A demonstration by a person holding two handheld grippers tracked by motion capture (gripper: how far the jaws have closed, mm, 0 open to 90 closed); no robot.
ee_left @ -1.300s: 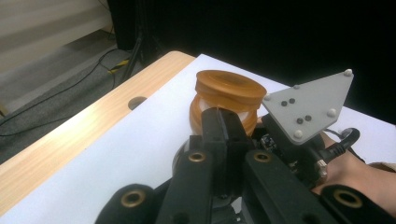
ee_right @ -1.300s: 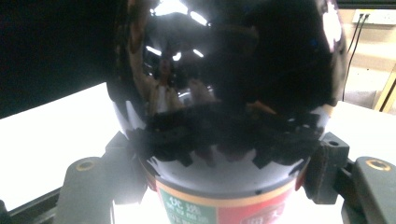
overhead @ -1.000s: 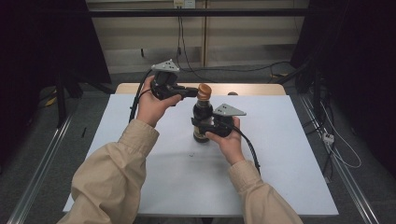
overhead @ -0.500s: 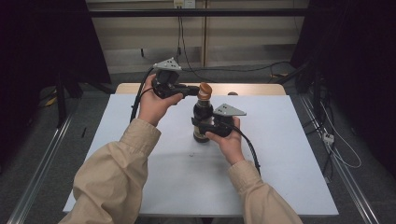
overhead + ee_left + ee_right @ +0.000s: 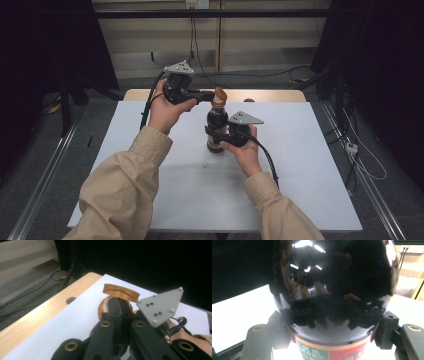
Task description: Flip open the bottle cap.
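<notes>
A dark glossy bottle (image 5: pixel 216 131) with a red and green label (image 5: pixel 329 352) stands upright on the white table top (image 5: pixel 300 165). My right gripper (image 5: pixel 216 135) is shut on its body, with a pad (image 5: pixel 280 333) pressed against each side. The bottle's brown flip lid (image 5: pixel 121 292) stands tilted open above the brown cap base (image 5: pixel 103 308). My left gripper (image 5: pixel 119 302) comes in level from the left, its jaws shut together. Its tips touch the cap just under the raised lid (image 5: pixel 219 94). The right gripper's grey plate (image 5: pixel 160 306) sits close beside my left jaws.
A wooden strip (image 5: pixel 37 317) with a round hole (image 5: pixel 71 300) runs along the table's far edge. Cables (image 5: pixel 360 160) lie on the floor to the right and behind. Metal rails (image 5: pixel 45 180) flank the table on both sides.
</notes>
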